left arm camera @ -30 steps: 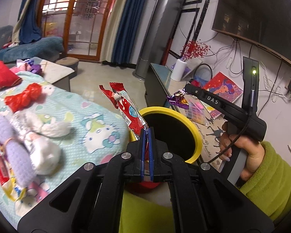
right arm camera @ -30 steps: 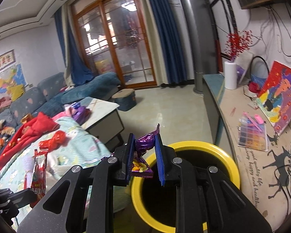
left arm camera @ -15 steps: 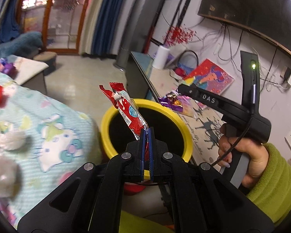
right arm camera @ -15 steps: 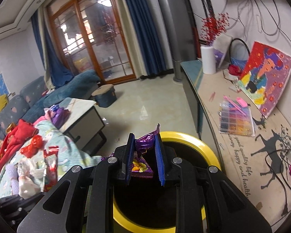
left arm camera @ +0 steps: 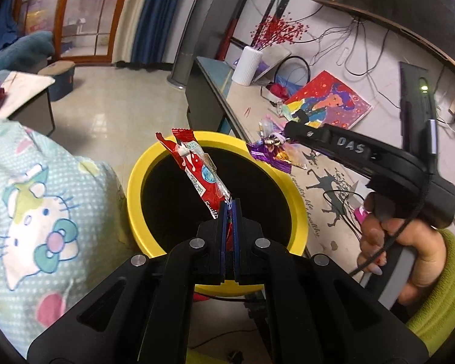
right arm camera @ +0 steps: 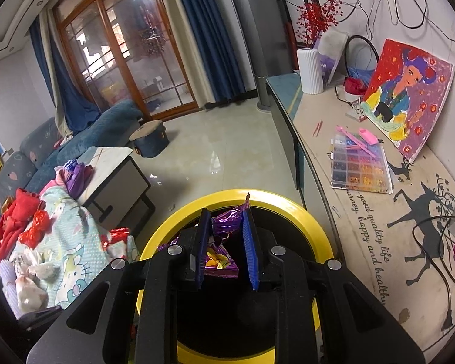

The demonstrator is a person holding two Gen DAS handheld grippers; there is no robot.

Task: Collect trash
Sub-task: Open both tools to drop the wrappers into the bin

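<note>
Over the mouth of the yellow bin point(left arm camera: 294, 182), both claws are loaded: the left claw point(left arm camera: 228, 209) is pinched tight on a red snack wrapper point(left arm camera: 197, 170), and the right claw point(right arm camera: 226, 244) has its fingers spread a bit around a purple candy wrapper point(right arm camera: 224, 227), which looks about to drop. Neither's binned yet, and more wrappers point(right arm camera: 118, 241) are left on the Hello Kitty blanket point(right arm camera: 72, 251).
</note>
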